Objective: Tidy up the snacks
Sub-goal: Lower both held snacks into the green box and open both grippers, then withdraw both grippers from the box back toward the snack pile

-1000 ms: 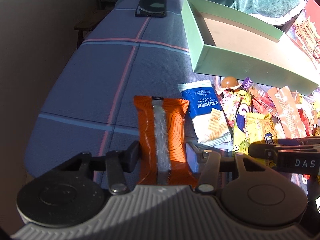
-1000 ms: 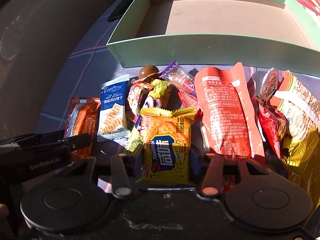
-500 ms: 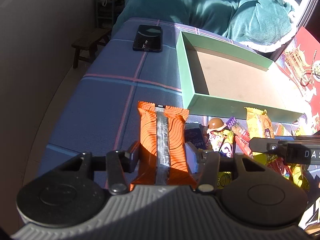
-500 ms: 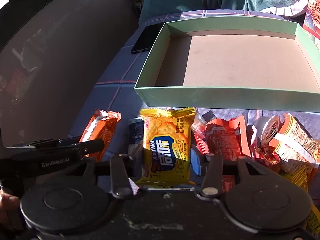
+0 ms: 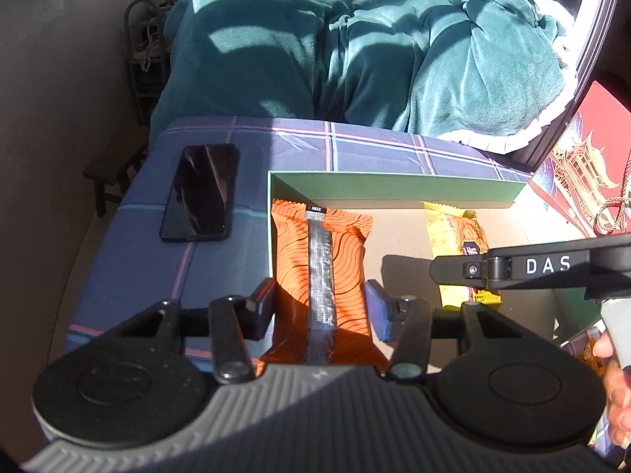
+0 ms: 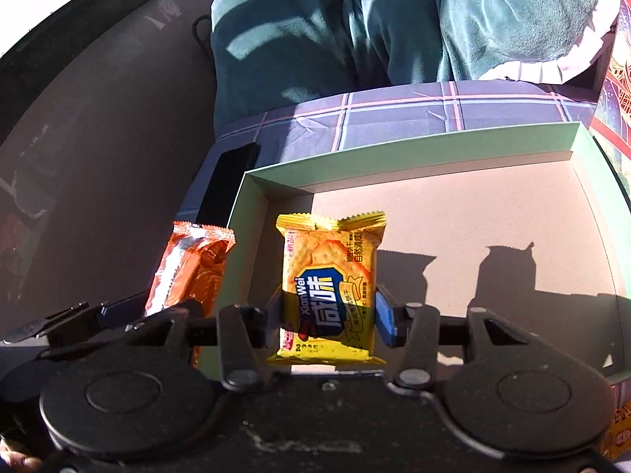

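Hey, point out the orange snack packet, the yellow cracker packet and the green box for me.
orange snack packet (image 5: 319,272): left wrist view, on its silver centre seam.
yellow cracker packet (image 6: 329,283): right wrist view, on the blue label on its front.
green box (image 6: 434,165): right wrist view, on its far wall.

A black phone (image 5: 199,191) was laid flat on the blue plaid cloth (image 5: 378,149), a heap of teal plush fabric (image 5: 355,43) was piled beyond the cloth's far edge, a small wooden stool (image 5: 112,165) was seen at the left, and a red decorated box (image 5: 583,181) was placed at the right.
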`<state>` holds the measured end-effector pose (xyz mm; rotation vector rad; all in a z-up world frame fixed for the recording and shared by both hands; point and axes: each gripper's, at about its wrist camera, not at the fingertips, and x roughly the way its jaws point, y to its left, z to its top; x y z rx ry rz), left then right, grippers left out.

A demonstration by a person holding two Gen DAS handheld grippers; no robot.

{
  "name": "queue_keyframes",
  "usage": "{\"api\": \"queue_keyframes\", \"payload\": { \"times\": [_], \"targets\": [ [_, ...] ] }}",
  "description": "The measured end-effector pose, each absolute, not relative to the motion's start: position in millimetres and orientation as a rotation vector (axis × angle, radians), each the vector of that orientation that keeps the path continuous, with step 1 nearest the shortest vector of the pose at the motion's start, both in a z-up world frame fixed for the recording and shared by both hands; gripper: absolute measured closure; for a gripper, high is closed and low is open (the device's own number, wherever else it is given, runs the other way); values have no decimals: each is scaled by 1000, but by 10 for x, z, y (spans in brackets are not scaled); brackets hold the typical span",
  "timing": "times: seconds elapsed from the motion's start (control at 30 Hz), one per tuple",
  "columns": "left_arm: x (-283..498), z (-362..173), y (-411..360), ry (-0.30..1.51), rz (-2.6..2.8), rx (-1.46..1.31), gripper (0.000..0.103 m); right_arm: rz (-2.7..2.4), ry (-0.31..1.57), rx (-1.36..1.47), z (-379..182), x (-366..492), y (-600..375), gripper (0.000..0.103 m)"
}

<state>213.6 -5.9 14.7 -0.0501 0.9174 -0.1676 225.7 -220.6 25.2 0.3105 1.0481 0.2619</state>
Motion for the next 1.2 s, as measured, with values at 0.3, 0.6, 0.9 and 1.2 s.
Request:
{"api": "queue_keyframes", "payload": {
  "times": [0.3,0.6,0.9,1.2],
  "targets": [
    [2868,-267,-182,958,-137,-22,52,256,1115,368,-187,3088,-2123,54],
    [2741,-46,-89,898,-90,-34,0,246,1070,436,-125,3075,-2179,1],
    [2089,100,129,926,-78,-76,0,229,1037,332,209,2430,-2220,0],
    [1264,-91,235,999,-83,-25,0,225,1040,288,351,1514,-2238,0]
  ]
}}
